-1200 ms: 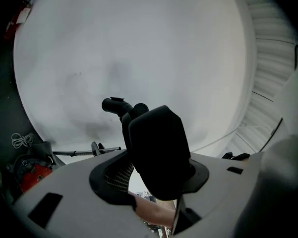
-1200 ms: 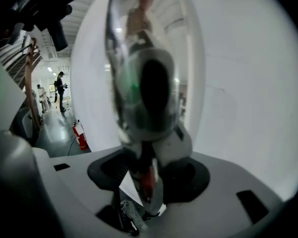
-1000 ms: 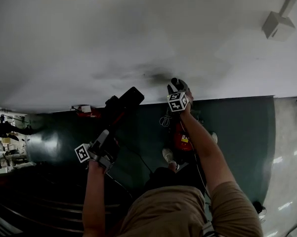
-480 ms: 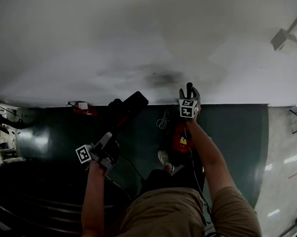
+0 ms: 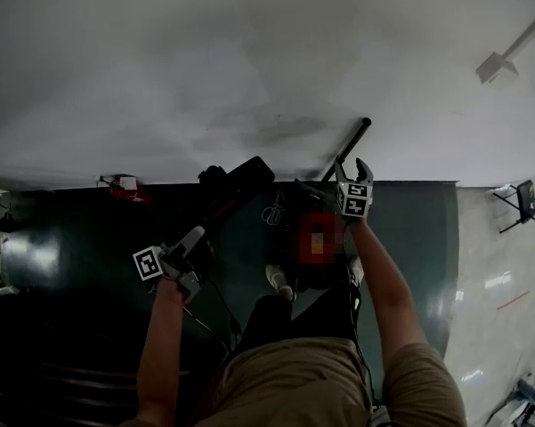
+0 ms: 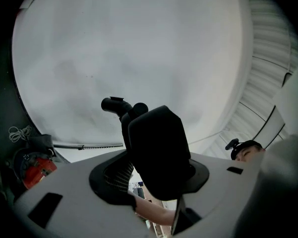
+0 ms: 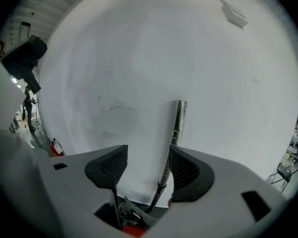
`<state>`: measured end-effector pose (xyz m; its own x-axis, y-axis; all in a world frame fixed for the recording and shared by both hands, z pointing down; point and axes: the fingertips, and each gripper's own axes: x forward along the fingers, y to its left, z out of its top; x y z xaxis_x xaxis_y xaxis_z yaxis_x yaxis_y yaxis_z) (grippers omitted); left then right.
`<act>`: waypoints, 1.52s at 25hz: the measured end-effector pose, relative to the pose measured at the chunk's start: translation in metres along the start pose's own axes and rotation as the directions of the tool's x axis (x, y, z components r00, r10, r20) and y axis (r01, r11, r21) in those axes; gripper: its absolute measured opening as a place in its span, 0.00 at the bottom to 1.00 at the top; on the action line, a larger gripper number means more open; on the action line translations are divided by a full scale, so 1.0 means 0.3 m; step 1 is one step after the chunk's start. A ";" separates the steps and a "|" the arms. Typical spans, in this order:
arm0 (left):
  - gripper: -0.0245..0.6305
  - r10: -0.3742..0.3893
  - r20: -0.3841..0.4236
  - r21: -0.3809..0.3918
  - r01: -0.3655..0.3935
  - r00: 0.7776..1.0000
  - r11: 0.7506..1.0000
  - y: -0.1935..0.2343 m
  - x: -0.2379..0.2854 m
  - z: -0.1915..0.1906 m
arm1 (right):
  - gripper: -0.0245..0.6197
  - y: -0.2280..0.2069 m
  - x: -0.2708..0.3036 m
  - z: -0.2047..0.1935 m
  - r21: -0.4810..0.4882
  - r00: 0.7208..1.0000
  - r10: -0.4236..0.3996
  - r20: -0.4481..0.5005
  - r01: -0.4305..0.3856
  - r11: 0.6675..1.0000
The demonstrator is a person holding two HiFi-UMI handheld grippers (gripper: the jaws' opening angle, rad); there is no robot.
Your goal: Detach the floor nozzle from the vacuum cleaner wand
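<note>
While left fingers clamp the floor nozzle, right fingers gape around wand

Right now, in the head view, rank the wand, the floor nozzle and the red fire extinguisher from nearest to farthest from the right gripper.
1. The wand, between the fingers of the right gripper.
2. The floor nozzle, to the left, in the left gripper.
3. The red fire extinguisher, far left by the wall.
</note>
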<state>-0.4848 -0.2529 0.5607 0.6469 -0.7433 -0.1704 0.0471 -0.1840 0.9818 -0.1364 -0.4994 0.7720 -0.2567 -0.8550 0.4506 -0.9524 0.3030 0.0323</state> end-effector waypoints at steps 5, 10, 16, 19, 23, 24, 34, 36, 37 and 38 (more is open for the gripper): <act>0.34 -0.036 -0.027 0.057 0.037 0.999 0.998 -0.057 -0.084 -0.086 | 0.43 -0.009 -0.268 0.061 -0.025 0.997 0.043 0.072 -0.041 0.999; 0.34 -0.036 0.008 0.061 0.036 0.999 0.997 -0.083 -0.111 -0.203 | 0.43 -0.042 -0.546 0.167 -0.028 0.978 0.112 0.178 -0.109 0.994; 0.34 -0.036 0.010 0.080 0.035 0.999 0.996 -0.138 -0.099 -0.396 | 0.43 -0.123 -0.928 0.206 0.036 0.957 0.136 0.257 -0.150 0.988; 0.34 -0.039 0.019 0.071 0.037 0.999 0.997 -0.162 -0.114 -0.539 | 0.43 -0.145 -1.147 0.171 0.074 0.955 0.150 0.256 -0.175 0.982; 0.34 -0.052 0.019 0.075 0.050 0.998 0.996 -0.244 -0.170 -0.749 | 0.43 -0.157 -1.465 0.144 0.082 0.950 0.176 0.257 -0.203 0.976; 0.34 -0.057 0.017 0.081 0.056 0.998 0.995 -0.269 -0.188 -0.791 | 0.43 -0.160 -1.539 0.147 0.077 0.948 0.179 0.264 -0.205 0.976; 0.34 -0.081 0.036 0.143 0.075 0.996 0.987 -0.450 -0.418 -1.110 | 0.43 -0.155 -2.114 0.117 0.080 0.914 0.194 0.356 -0.236 0.968; 0.34 -0.072 0.024 0.150 0.067 0.997 0.986 -0.461 -0.433 -1.125 | 0.43 -0.162 -2.161 0.111 0.080 0.917 0.181 0.356 -0.223 0.972; 0.34 -0.067 0.017 0.156 0.063 0.998 0.986 -0.464 -0.438 -1.126 | 0.43 -0.166 -2.179 0.109 0.083 0.918 0.170 0.357 -0.213 0.974; 0.34 -0.062 0.010 0.163 0.060 0.998 0.985 -0.466 -0.445 -1.128 | 0.43 -0.169 -2.199 0.104 0.088 0.920 0.159 0.358 -0.202 0.975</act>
<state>-0.3203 0.0898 0.4746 0.6353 -0.7367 -0.2317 -0.0391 -0.3303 0.9431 0.0761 0.0362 0.4453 -0.4461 -0.8894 0.0999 -0.8915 0.4316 -0.1377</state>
